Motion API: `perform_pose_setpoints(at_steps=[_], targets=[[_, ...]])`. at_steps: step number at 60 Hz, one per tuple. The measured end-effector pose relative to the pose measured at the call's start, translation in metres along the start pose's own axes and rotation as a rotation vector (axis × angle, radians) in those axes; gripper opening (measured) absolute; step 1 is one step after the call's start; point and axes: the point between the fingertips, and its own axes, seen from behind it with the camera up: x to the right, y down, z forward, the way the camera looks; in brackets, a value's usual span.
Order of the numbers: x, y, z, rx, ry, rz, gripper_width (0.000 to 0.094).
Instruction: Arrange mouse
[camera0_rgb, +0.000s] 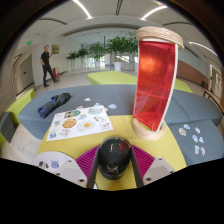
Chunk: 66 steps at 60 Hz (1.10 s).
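Observation:
A black computer mouse (113, 157) sits between my gripper's (113, 160) two fingers, whose magenta pads (86, 160) press against both of its sides. The gripper is shut on the mouse and holds it just over the near edge of a yellow table (170, 140). The mouse's front end points away from me, and its lower part is hidden by the fingers.
A tall red cylinder with pale wooden rims (155, 78) stands upright on the table just ahead to the right. A printed sheet with pictures (80, 122) lies ahead to the left, a dark bag (52, 103) beyond it. A person (46, 65) stands far off at the left, with potted plants (110, 48) further back.

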Motion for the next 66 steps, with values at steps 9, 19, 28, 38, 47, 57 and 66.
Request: perform_pose_setpoints(at_steps=[9,19,28,38,47,57,66], targets=[[0.007,0.003,-0.009,-0.03,0.028,0.082,0.0456],[-0.017,-0.044,-0.081,0.089,-0.005,0.034,0.0405],[-0.079,-0.046,-0.14,0.108,-0.094,0.017,0.0403],[-0.137,0.015,-0.135,0.032,-0.136,0.043,0.0402],[-0.139,0.075,-0.102,-0.071,-0.076,0.028,0.0404],[-0.139,0.073,-0.102,-0.1,-0.065,-0.039,0.0482],[-0.132,0.069,-0.117,-0.127,-0.062,-0.085,0.0846]])
